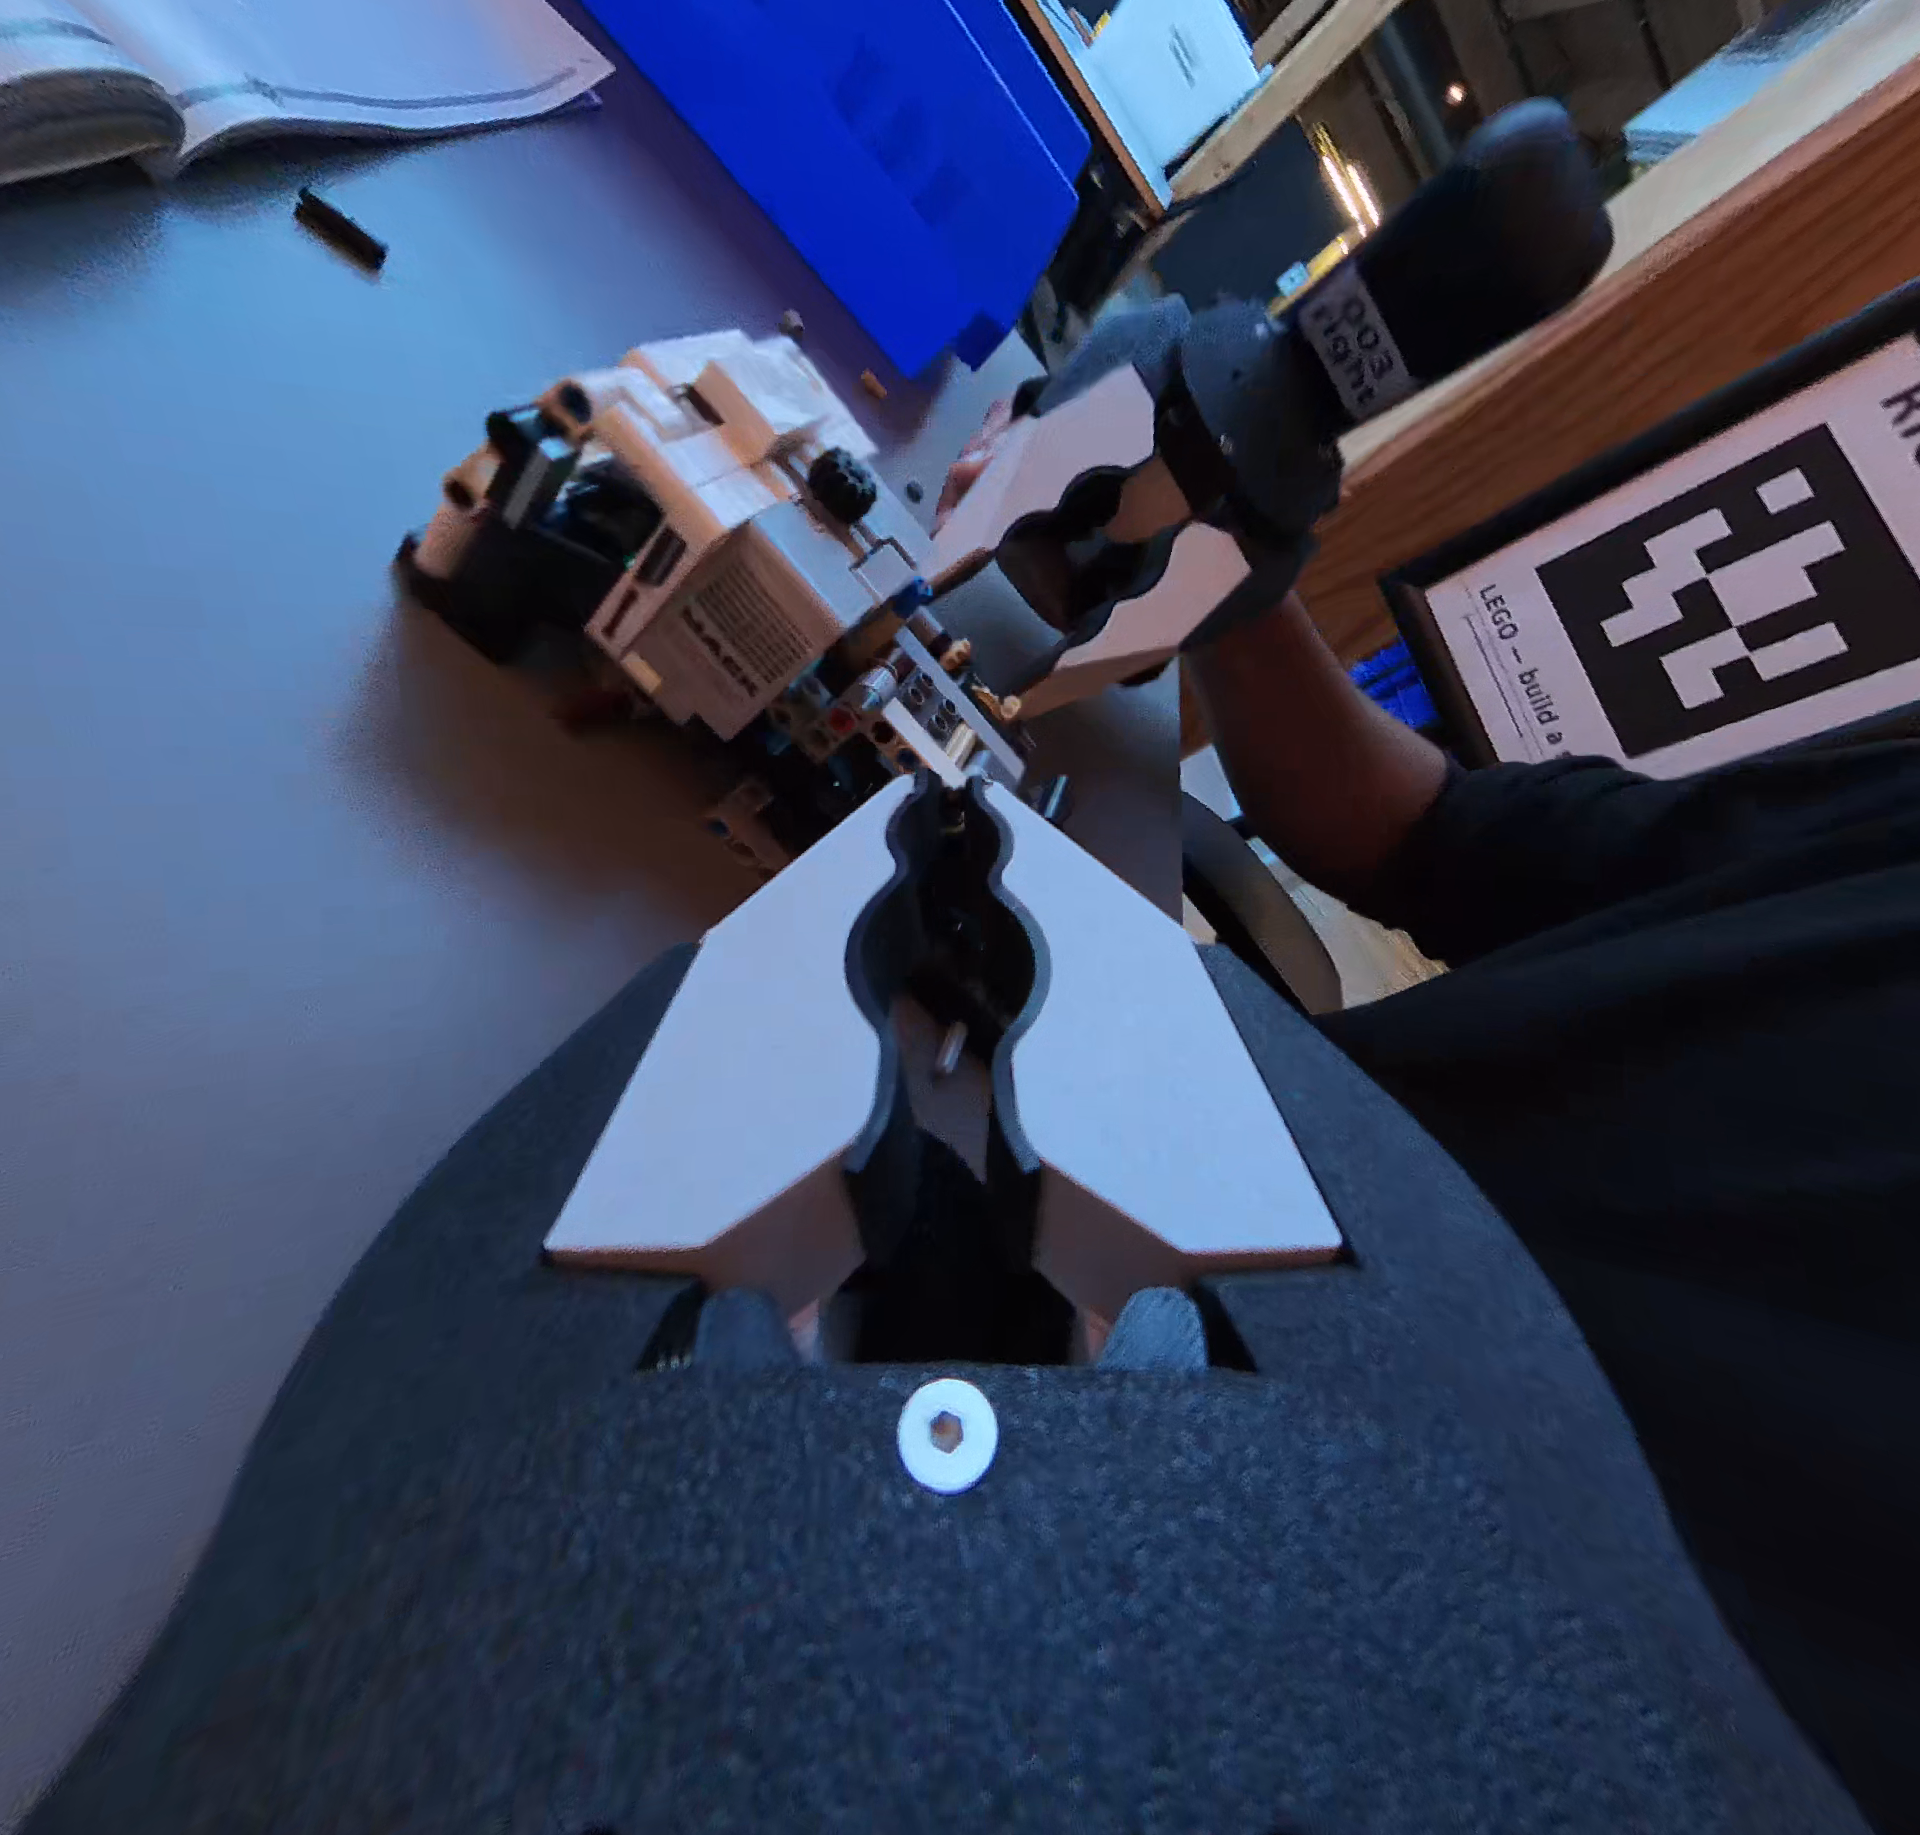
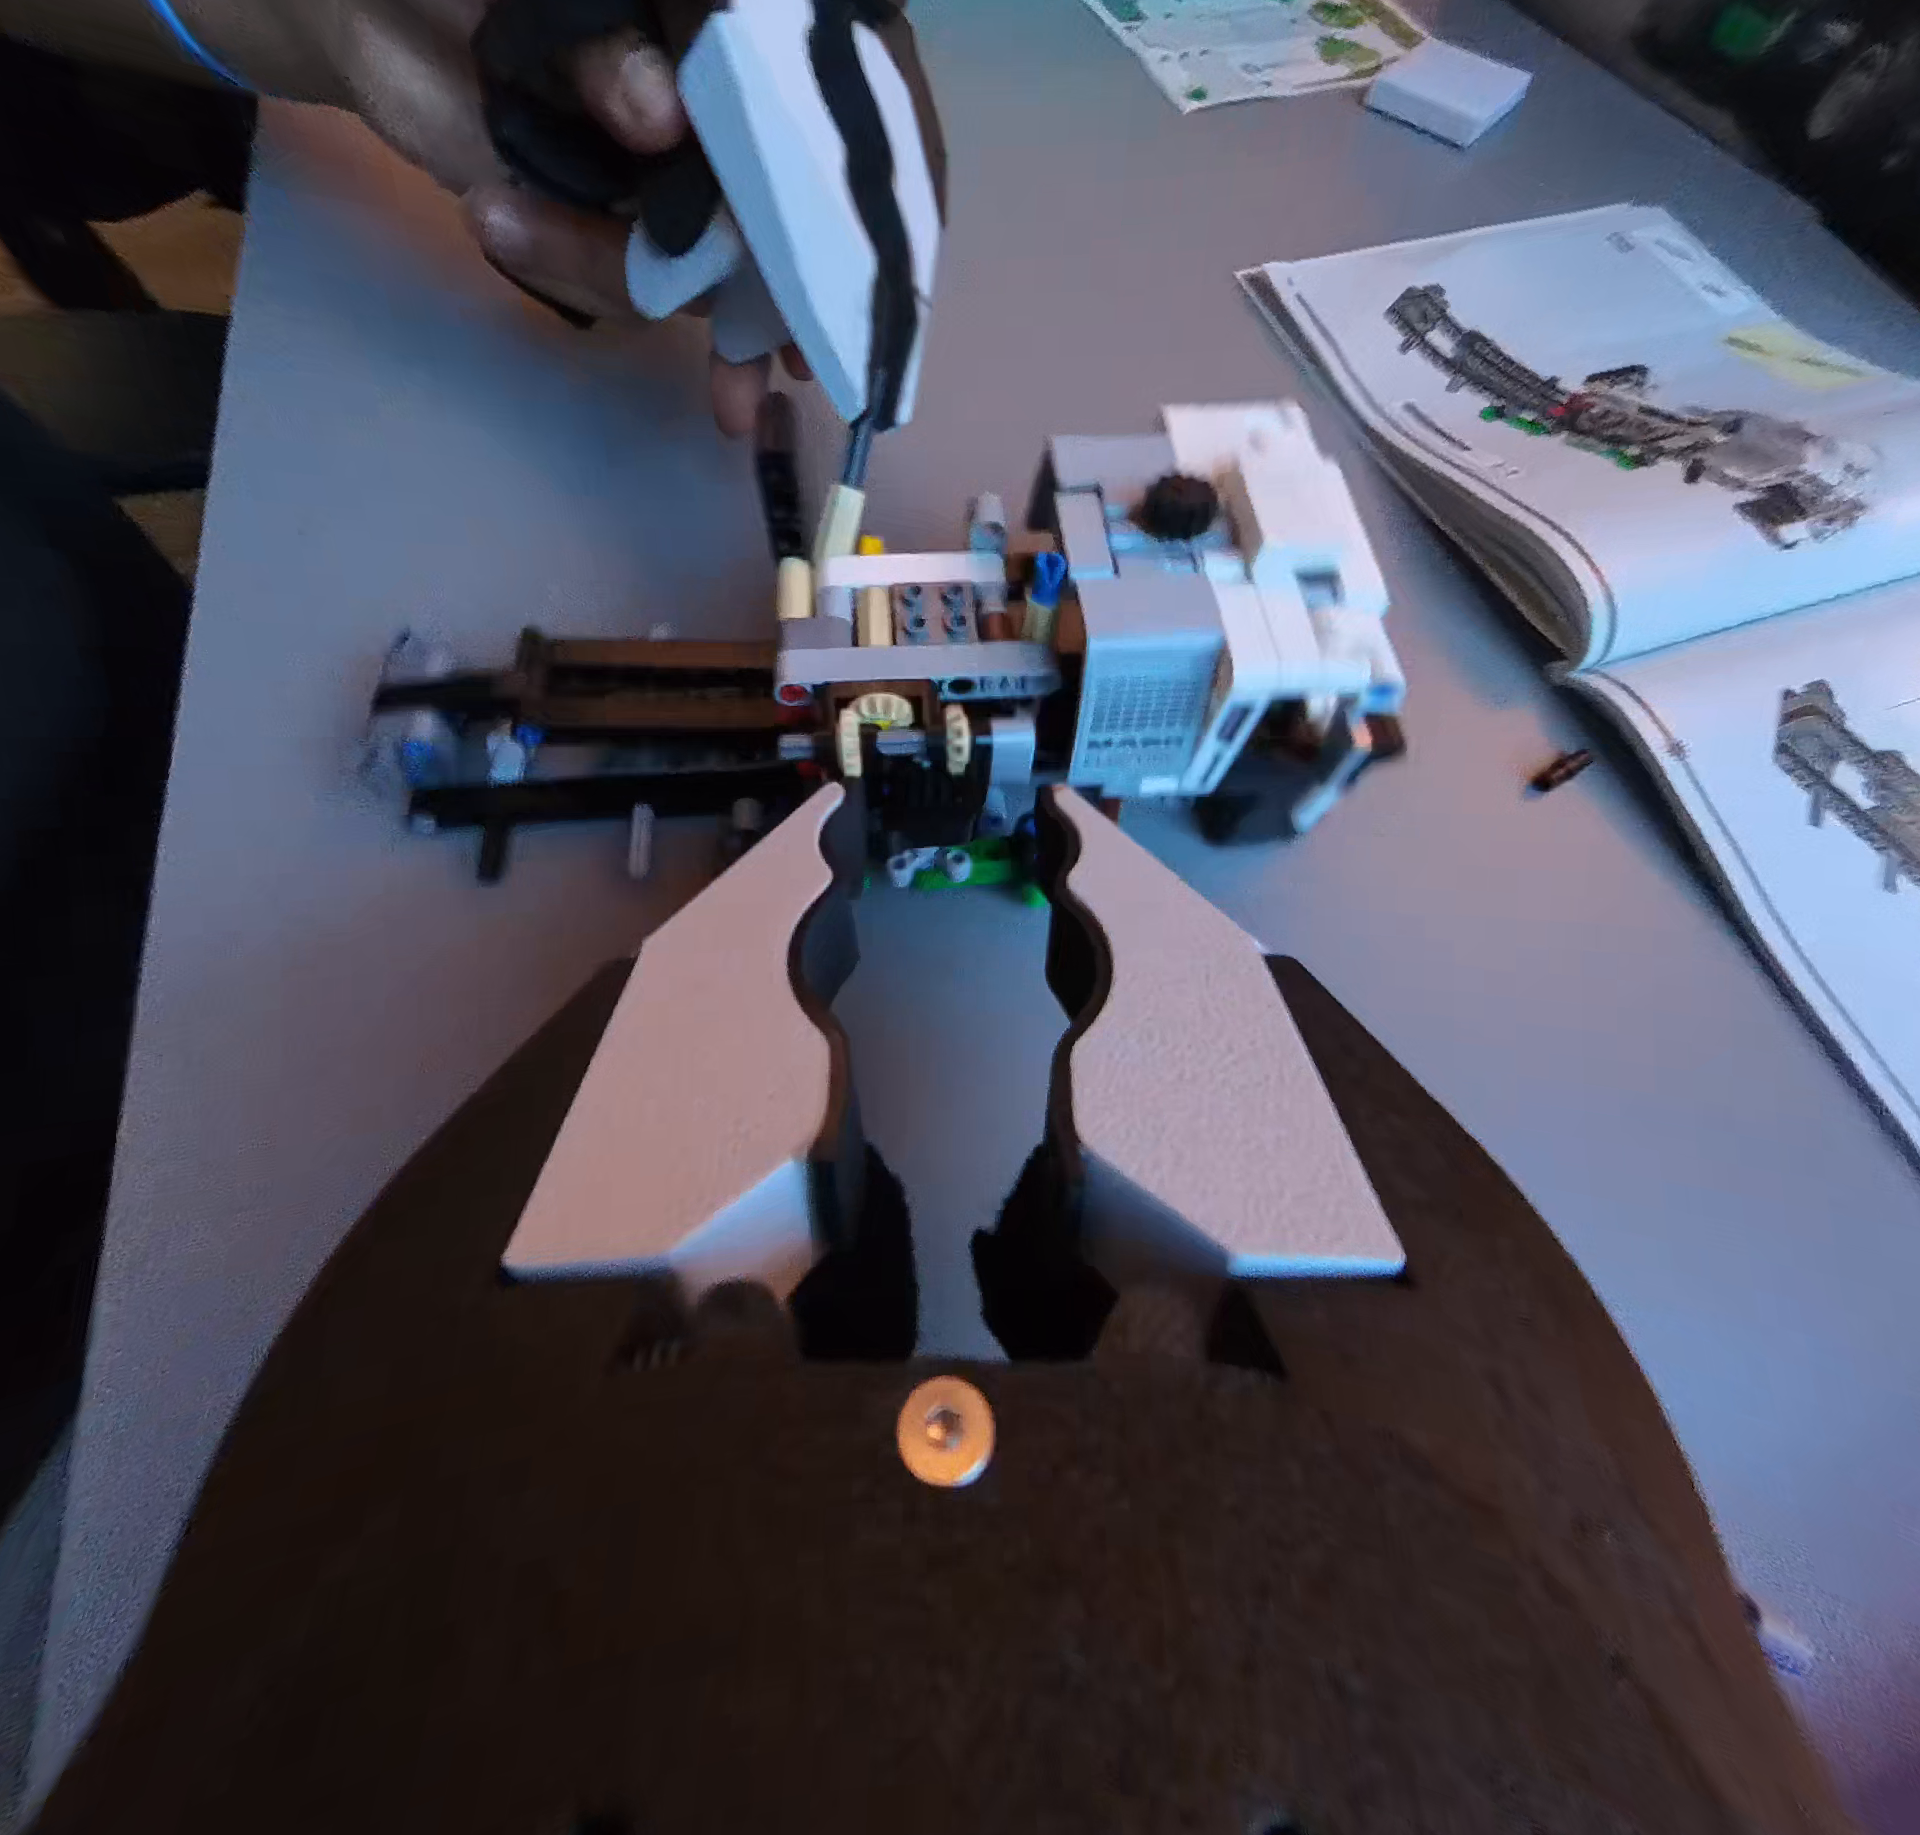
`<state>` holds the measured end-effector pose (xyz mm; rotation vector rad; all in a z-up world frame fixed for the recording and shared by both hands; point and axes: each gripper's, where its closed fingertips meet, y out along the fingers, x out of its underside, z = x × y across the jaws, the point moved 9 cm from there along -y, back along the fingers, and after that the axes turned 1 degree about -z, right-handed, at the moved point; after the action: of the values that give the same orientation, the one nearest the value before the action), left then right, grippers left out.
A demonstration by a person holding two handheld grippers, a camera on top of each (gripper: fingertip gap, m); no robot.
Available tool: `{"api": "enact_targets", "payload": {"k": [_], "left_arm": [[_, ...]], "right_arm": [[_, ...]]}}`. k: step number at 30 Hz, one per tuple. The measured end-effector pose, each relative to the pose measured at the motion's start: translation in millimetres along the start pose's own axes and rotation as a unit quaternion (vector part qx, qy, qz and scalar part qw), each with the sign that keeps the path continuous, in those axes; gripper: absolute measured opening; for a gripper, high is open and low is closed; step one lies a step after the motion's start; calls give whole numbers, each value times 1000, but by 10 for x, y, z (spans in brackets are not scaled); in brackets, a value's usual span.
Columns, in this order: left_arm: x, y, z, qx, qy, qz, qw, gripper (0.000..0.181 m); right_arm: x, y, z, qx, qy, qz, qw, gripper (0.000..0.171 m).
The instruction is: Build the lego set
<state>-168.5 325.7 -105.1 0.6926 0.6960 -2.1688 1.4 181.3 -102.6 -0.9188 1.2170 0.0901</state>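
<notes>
The grey tabletop (image 2: 1351, 1006) is carrying the half-built truck model (image 2: 1039, 663), which is lying along it with its white cab (image 2: 1226, 642) toward the open instruction booklet (image 2: 1621, 455) and its dark chassis rails (image 2: 623, 705) stretching the other way. The right hand-held gripper (image 2: 943, 819) is standing released, its jaws spread on either side of the model's midsection without clearly touching it. The left hand-held gripper (image 2: 878, 403) is coming in from above, clenched on a thin black axle (image 2: 860, 455) whose lower end is carrying a tan connector (image 2: 840, 523), just beside the grey frame (image 2: 914, 658) behind the cab. The view is blurred, so whether the connector is already seated probably cannot be told. To do this step well, the right one should be closing on the frame to steady it while the left is keeping the axle in line with its hole and pressing gently, not sideways. A small dark pin (image 2: 1562, 769) is lying loose near the booklet.
</notes>
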Motion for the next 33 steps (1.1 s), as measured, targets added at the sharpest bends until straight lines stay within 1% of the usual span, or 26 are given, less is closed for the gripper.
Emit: {"api": "enact_targets", "payload": {"k": [2, 3, 5, 6, 7, 9, 12, 14, 16, 18, 20, 23, 25, 27, 29, 30, 31, 33], "left_arm": [[81, 23, 75, -17, -4, 20, 1000, 1], [119, 36, 106, -26, -7, 32, 999, 1], [183, 53, 161, -46, -9, 58, 997, 1], [211, 60, 188, -57, -6, 70, 996, 1], [236, 67, 214, -67, -3, 81, 994, 1], [276, 87, 253, -79, 0, 97, 992, 1], [327, 130, 286, -81, -5, 110, 991, 1], [344, 156, 320, -85, 1, 110, 990, 1], [359, 164, 347, -95, 8, 112, 989, 1], [378, 171, 367, -99, 6, 117, 988, 1], [397, 168, 381, -107, 2, 127, 986, 1], [425, 124, 390, -129, -5, 149, 980, 1], [464, 35, 416, -143, -14, 176, 974, 1], [530, -82, 482, -149, -19, 215, 965, 1], [597, -207, 600, -128, -14, 281, 951, 1], [632, -261, 670, -112, -7, 313, 943, 1], [667, -306, 739, -97, 4, 341, 935, 1], [735, -370, 892, -60, 39, 385, 920, 1]], "right_arm": [[-15, -71, 42, -44, 28, -7, 999, 40], [-31, -132, 39, -38, 49, -9, 998, 43], [-63, -228, -72, 20, 80, -9, 997, 49], [-90, -243, -177, 58, 96, 1, 994, 46], [-102, -219, -297, 89, 117, 12, 989, 43], [-94, -91, -517, 119, 142, 16, 982, 51], [-54, 71, -580, 186, 138, 3, 973, 44], [-40, 98, -541, 205, 107, -9, 973, 37], [-49, 95, -485, 186, 78, -22, 979, 37], [-51, 99, -397, 150, 35, -27, 988, 36], [-60, 125, -268, 96, -5, -23, 995, 36], [-121, 201, -48, 10, -34, -24, 999, 36], [-158, 211, 42, 0, -33, -36, 999, 37], [-233, 116, 39, 21, -21, -42, 999, 45], [-380, -52, -93, 68, 2, -10, 998, 44], [-475, -131, -228, 79, 15, 18, 997, 40], [-577, -189, -398, 76, 37, 56, 995, 35], [-725, -216, -729, 50, 117, 144, 981, 17]]}}
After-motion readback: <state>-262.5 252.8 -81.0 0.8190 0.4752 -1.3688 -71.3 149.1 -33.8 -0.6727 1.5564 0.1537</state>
